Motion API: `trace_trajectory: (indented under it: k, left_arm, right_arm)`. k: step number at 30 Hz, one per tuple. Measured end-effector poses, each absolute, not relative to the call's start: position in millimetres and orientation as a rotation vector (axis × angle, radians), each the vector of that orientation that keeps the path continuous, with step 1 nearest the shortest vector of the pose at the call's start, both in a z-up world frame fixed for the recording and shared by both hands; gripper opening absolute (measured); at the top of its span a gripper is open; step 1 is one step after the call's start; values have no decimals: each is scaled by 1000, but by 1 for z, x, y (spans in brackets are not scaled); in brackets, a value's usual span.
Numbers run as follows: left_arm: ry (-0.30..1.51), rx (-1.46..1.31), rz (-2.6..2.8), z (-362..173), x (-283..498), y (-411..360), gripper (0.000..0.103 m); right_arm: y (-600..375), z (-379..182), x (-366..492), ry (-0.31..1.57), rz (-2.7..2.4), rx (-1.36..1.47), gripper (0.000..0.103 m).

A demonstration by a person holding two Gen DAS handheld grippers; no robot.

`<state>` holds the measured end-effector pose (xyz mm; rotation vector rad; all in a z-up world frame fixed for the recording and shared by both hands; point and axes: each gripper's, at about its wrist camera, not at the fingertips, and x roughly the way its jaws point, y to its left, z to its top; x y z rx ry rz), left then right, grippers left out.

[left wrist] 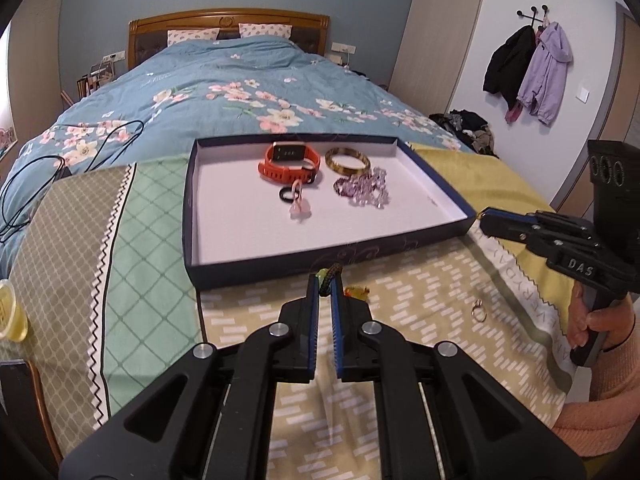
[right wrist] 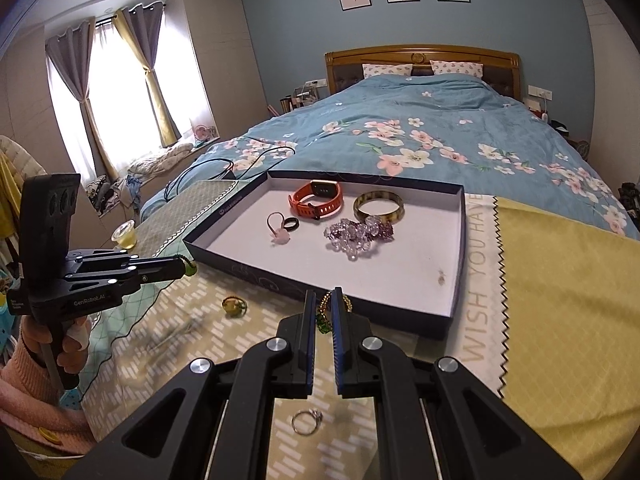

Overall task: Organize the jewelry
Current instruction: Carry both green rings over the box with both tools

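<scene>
The left gripper (left wrist: 326, 280) is clamped on a braided cord bracelet (left wrist: 333, 273) with a green bead, held just short of the near wall of the dark blue tray (left wrist: 192, 208). Its fingers point toward the tray, roughly level, above the patterned cloth (left wrist: 420, 300) on the surface. Just right of its tips an amber-and-green piece (left wrist: 357, 291) lies on the cloth.

The right gripper (right wrist: 325, 300) is pinched on a thin gold bead chain (right wrist: 326, 300) with a green stone (right wrist: 323, 325) dangling below — this too hangs at the tray's near edge, close to its right corner. The right hand (left wrist: 600, 320), in a pink sleeve, grips the handle from below, the tool angled in from the side. A silver ring (right wrist: 307, 420) lies on the cloth beneath that gripper's body.

Inside the tray, well ahead of both grippers, sit an orange watch (left wrist: 290, 162), a tortoiseshell bangle (left wrist: 347, 159), a purple crystal bracelet (left wrist: 366, 188), a black ring (left wrist: 287, 193) and a pink charm (left wrist: 300, 206) — the last two touching.
</scene>
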<state>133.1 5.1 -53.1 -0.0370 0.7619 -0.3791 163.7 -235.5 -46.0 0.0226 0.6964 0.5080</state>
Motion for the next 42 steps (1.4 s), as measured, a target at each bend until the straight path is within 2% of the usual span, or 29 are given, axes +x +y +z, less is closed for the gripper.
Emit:
trace_trajectory:
  k: [17,42]
  left_arm:
    - [730,-47,-385,-39,158,4,6]
    - [760,-43,-373,-50,200,-2,6]
  right_arm:
    - [-216,-36,195,688,548,-9,6]
    - [-192,-47,234,739,556,-50,6]
